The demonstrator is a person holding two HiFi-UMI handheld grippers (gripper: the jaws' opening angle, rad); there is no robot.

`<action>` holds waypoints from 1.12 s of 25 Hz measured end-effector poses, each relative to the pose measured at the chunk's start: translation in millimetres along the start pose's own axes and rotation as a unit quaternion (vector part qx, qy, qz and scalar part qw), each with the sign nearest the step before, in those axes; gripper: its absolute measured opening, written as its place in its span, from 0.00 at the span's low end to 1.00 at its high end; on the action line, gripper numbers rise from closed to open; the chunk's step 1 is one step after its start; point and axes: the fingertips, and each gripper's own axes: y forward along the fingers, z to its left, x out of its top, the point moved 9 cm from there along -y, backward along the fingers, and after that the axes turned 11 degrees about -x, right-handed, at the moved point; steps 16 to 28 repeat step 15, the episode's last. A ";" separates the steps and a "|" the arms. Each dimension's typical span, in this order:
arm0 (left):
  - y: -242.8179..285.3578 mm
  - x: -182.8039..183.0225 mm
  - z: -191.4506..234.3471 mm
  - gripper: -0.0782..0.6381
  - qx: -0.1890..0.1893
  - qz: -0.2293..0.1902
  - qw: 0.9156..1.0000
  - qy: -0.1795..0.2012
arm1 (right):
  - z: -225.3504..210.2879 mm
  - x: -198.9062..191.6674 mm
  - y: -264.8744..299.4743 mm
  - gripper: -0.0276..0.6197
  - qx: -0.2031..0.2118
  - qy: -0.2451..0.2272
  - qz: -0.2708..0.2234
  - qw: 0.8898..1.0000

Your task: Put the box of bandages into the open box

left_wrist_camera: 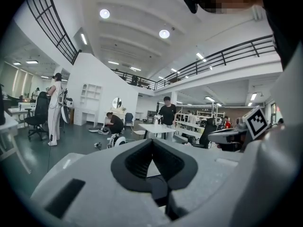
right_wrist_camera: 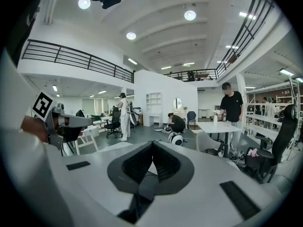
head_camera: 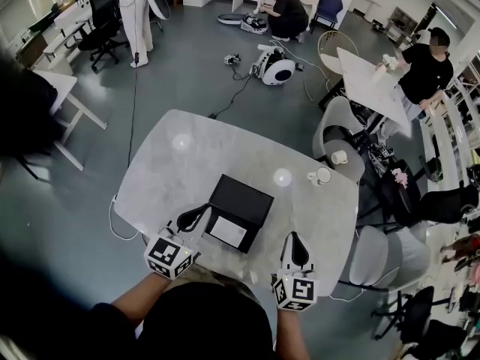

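Note:
A black open box (head_camera: 241, 202) lies on the grey table (head_camera: 187, 163), near its front edge. A flat white box (head_camera: 227, 231) rests in the near part of the black box; I cannot read any print on it. My left gripper (head_camera: 205, 208) is just left of the black box, its tips close to the box's left corner, jaws shut and empty. My right gripper (head_camera: 295, 236) sits to the right of the box, apart from it, also shut with nothing held. In the left gripper view (left_wrist_camera: 152, 141) and the right gripper view (right_wrist_camera: 152, 144) the jaws meet, and the boxes are hidden.
A white cup (head_camera: 322, 175) stands near the table's right edge. Grey chairs (head_camera: 341, 137) crowd the right side. A white table (head_camera: 375, 85) and a standing person (head_camera: 424, 70) are farther right. A cable (head_camera: 225, 107) runs over the floor beyond the table.

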 end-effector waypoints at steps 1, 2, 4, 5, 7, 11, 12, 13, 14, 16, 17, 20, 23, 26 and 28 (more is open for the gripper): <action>0.1 0.0 -0.4 0.13 -0.001 0.000 1.000 -0.001 | -0.3 0.4 -0.6 0.06 0.000 -0.001 0.000 1.000; 0.1 -1.0 -1.0 0.13 -0.001 0.000 1.000 -0.003 | -0.7 0.0 -1.2 0.06 -0.001 -0.001 -0.001 1.000; 0.0 -5.2 -2.1 0.13 -0.001 -0.001 1.000 -0.009 | -2.0 -1.9 -2.2 0.06 -0.002 -0.001 -0.003 1.000; 0.1 -7.2 -3.0 0.13 -0.002 -0.001 1.000 -0.012 | -2.9 -2.7 -2.8 0.06 -0.002 0.000 -0.003 1.000; 0.4 -9.2 -5.5 0.13 -0.003 0.002 1.000 -0.013 | -4.7 -3.2 -4.6 0.06 -0.003 -0.002 -0.004 1.000; 2.0 -7.8 -10.8 0.13 -0.004 0.002 1.000 -0.009 | -9.0 -3.6 -8.5 0.06 -0.003 -0.003 -0.003 1.000; 2.8 -7.6 -11.6 0.13 -0.004 0.002 1.000 -0.009 | -10.1 -4.2 -8.8 0.06 -0.004 -0.003 -0.002 1.000; 3.6 -7.7 -12.4 0.13 -0.004 0.001 1.000 -0.008 | -11.1 -4.7 -9.1 0.06 -0.004 -0.002 -0.002 1.000; 4.4 -7.9 -13.1 0.13 -0.005 0.001 1.000 -0.007 | -11.9 -5.3 -9.4 0.06 -0.004 -0.002 -0.002 1.000; 5.1 -8.1 -13.9 0.13 -0.005 0.001 1.000 -0.007 | -12.8 -5.9 -9.7 0.06 -0.004 -0.002 -0.002 1.000; 5.1 -8.1 -13.9 0.13 -0.005 0.001 1.000 -0.007 | -12.8 -5.9 -9.7 0.06 -0.004 -0.002 -0.002 1.000; 5.1 -8.1 -13.9 0.13 -0.005 0.001 1.000 -0.007 | -12.8 -5.9 -9.7 0.06 -0.004 -0.002 -0.002 1.000; 5.1 -8.1 -13.9 0.13 -0.005 0.001 1.000 -0.007 | -12.8 -5.9 -9.7 0.06 -0.004 -0.002 -0.002 1.000; 5.1 -8.1 -13.9 0.13 -0.005 0.001 1.000 -0.007 | -12.8 -5.9 -9.7 0.06 -0.004 -0.002 -0.002 1.000; 5.1 -8.1 -13.9 0.13 -0.005 0.001 1.000 -0.007 | -12.8 -5.9 -9.7 0.06 -0.004 -0.002 -0.002 1.000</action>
